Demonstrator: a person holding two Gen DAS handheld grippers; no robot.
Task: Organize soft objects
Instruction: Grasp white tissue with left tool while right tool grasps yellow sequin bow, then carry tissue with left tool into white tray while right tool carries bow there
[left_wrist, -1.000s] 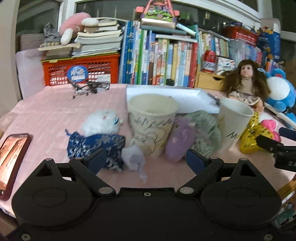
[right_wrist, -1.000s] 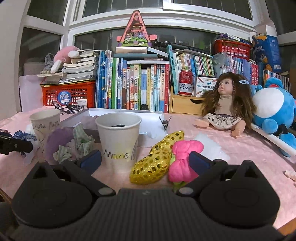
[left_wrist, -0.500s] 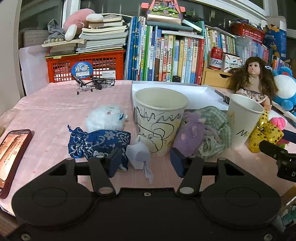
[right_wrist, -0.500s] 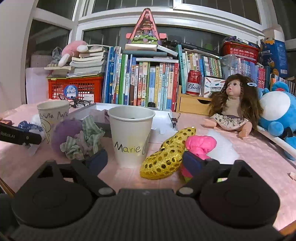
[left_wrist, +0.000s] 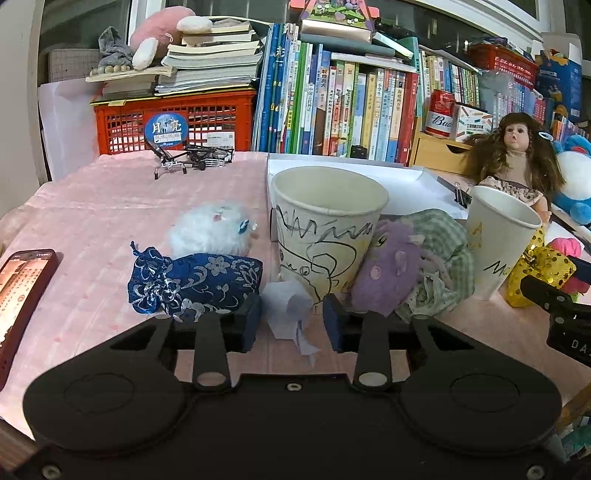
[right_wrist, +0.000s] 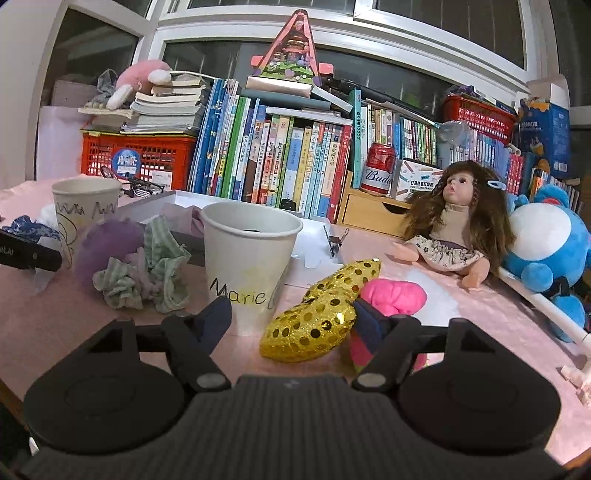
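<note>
In the left wrist view my left gripper has its jaws narrowed around a crumpled white tissue on the pink cloth, with small gaps left at the pads. Around it lie a blue brocade pouch, a white fluffy toy, a scribbled paper cup, a purple plush and a green checked cloth. In the right wrist view my right gripper stands partly closed around a gold sequin pouch, beside a pink soft toy and the "Marie" cup.
A phone lies at the left table edge. A white tray, glasses, a red crate, books, a doll and a blue plush stand behind.
The left jaws have narrowed from wide open down around the white tissue. The right jaws have closed in somewhat around the gold pouch, and that gripper has moved slightly nearer.
</note>
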